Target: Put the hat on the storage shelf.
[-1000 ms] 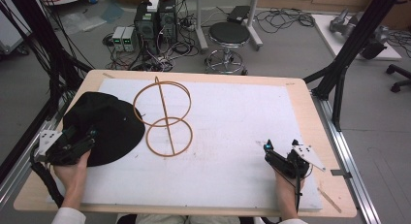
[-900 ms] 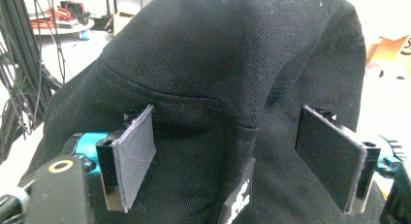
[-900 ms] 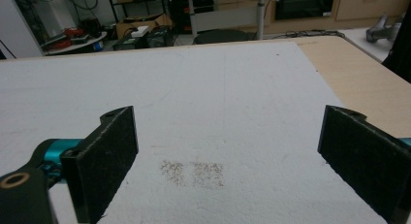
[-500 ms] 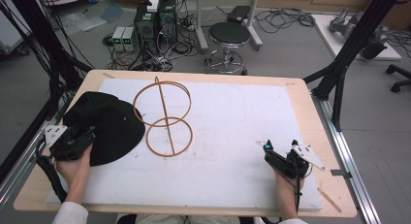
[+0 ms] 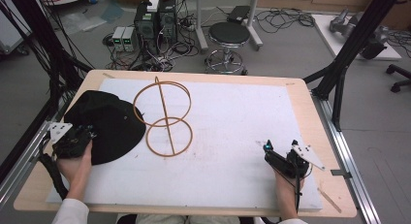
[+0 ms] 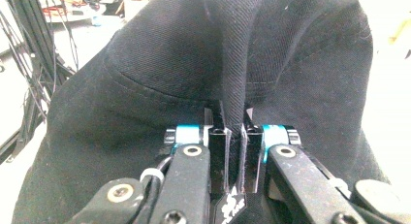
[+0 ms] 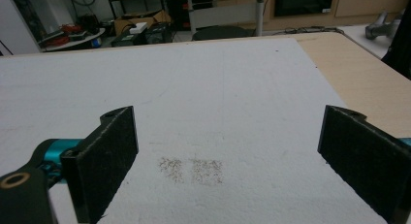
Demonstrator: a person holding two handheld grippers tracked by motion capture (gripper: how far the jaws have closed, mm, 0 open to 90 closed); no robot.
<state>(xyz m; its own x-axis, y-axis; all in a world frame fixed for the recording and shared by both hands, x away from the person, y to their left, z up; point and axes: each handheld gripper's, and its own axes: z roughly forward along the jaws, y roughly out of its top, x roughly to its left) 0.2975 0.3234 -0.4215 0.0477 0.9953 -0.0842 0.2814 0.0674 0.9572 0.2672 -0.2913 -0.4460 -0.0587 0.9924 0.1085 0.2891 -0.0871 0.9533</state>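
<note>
Left gripper (image 6: 231, 151) low at table's left edge, jaws just closed, pinching a fold of the black twill fabric hat (image 5: 104, 122); right gripper (image 7: 228, 161) level over white mat (image 5: 232, 117), jaws spread wide, holding nothing

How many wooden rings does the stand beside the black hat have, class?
2. The upper ring sits at the top of the wooden stand, toward the table's far edge; the lower ring lies flat on the white mat, just right of the black hat. None seems hidden.
</note>
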